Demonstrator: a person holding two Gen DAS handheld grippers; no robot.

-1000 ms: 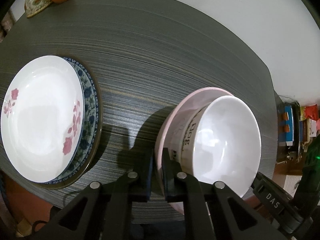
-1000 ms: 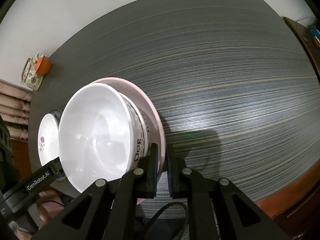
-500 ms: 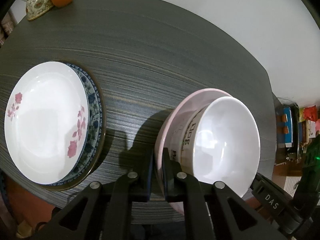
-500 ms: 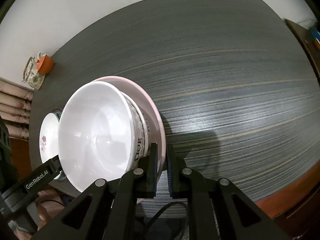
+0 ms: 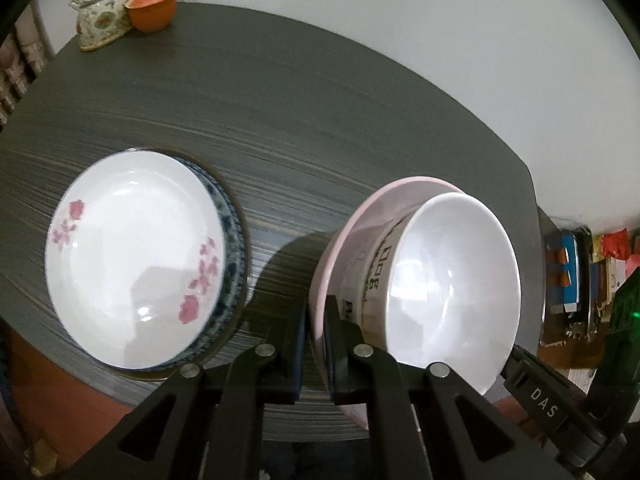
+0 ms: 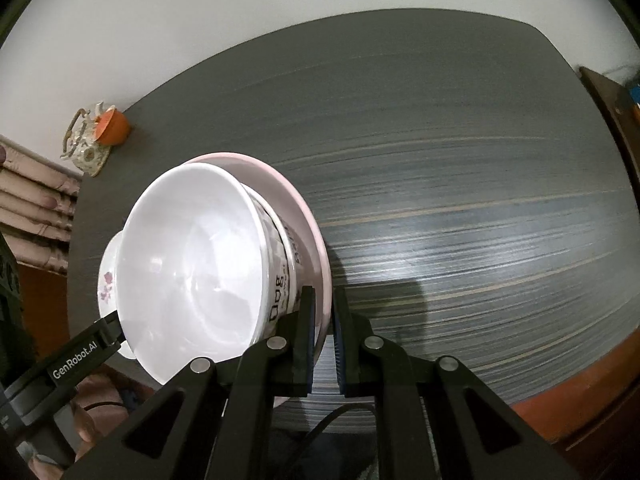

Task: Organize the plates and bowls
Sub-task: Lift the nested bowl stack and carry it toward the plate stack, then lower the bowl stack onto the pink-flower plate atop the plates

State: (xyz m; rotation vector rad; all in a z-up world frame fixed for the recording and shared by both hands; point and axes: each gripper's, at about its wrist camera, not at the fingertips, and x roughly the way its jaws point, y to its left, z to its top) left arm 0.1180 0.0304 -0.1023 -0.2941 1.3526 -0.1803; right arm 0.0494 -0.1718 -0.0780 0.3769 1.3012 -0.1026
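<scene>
Left wrist view: close behind pink plate (image 5: 362,236), facing 12 o'clock. Right wrist view: close, opposite rim (image 6: 316,240); both share bowl stack.

open: table (image 6: 460,160) right | blocked: stacked plates (image 5: 132,256) left, teapot (image 5: 102,14) far

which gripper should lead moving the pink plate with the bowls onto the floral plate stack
Left, likely. Both grippers clamp the pink plate, but the left gripper holds the rim nearest the floral plate stack; the right gripper holds the far rim.
</scene>
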